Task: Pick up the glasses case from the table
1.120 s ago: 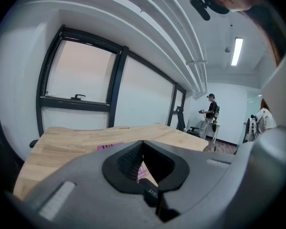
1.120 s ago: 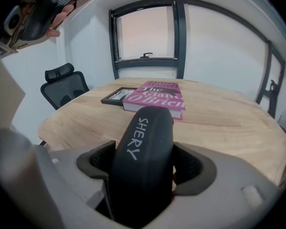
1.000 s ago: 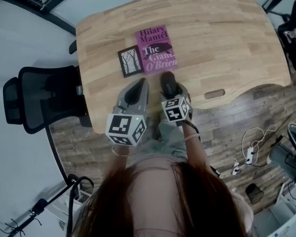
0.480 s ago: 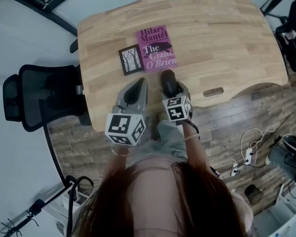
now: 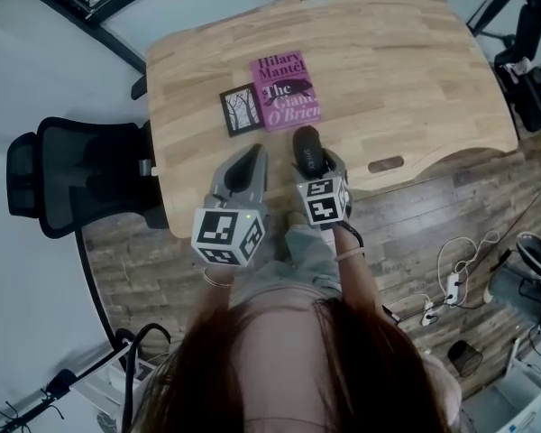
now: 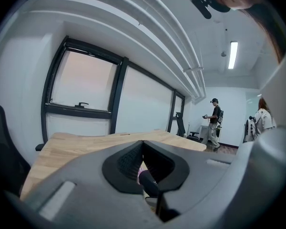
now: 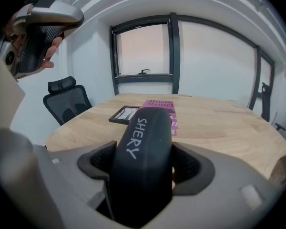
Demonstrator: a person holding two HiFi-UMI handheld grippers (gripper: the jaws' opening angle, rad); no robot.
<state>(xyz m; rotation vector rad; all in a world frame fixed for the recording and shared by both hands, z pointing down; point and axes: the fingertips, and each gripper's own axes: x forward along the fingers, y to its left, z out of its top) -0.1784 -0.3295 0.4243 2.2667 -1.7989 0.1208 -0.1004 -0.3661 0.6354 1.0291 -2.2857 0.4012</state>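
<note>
A black glasses case (image 7: 142, 161) with white lettering sits clamped between the pads of my right gripper (image 7: 145, 168), lifted off the wooden table (image 7: 219, 123). In the head view the case (image 5: 307, 151) sticks out of the right gripper (image 5: 312, 165) over the table's near edge. My left gripper (image 5: 246, 171) hovers beside it to the left, jaws pressed together with nothing held; in its own view the left gripper (image 6: 143, 163) shows its pads meeting, with the case's dark end (image 6: 150, 185) seen past them.
A pink book (image 5: 286, 90) and a small black-framed picture (image 5: 242, 109) lie on the table (image 5: 415, 70) beyond the case. A black office chair (image 5: 77, 174) stands at the left. Cables and a power strip (image 5: 451, 282) lie on the floor at the right. Two people (image 6: 213, 123) stand far off.
Both grippers hold nearly the same place; the view has shifted slightly, with the table and book sliding a little down the picture. The case stays in the right gripper.
</note>
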